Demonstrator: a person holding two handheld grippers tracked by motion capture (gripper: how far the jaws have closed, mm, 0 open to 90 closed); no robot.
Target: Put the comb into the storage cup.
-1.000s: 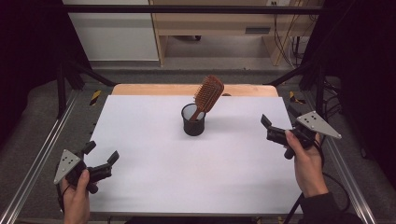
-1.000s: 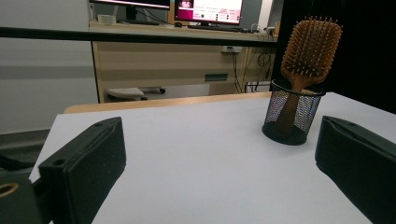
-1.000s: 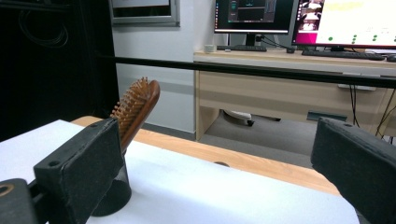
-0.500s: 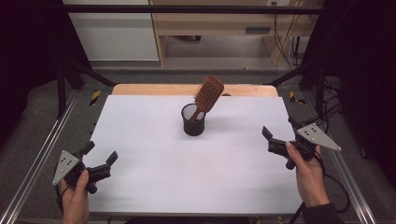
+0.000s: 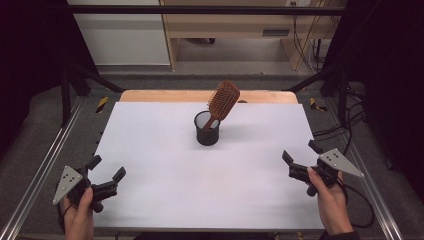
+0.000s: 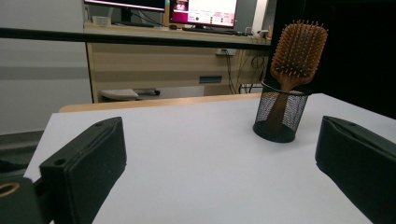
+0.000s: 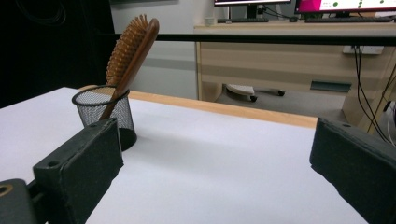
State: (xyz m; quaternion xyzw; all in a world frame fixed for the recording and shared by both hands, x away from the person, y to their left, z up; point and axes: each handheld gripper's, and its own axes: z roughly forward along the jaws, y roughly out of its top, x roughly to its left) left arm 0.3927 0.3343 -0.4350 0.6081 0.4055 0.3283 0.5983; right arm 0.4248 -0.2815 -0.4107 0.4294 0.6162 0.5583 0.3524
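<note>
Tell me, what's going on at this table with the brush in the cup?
A person sits at a white table with a hand-held gripper in each hand. The left tool and the right tool both hang open near the front corners, holding nothing. Between them, farther back, a wooden hairbrush stands tilted, handle down, in a black mesh cup. Nobody is touching it.

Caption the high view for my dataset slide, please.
Wooden hairbrush leaning in a black mesh cup on a white table, left tool and right tool open near the front corners.
</note>
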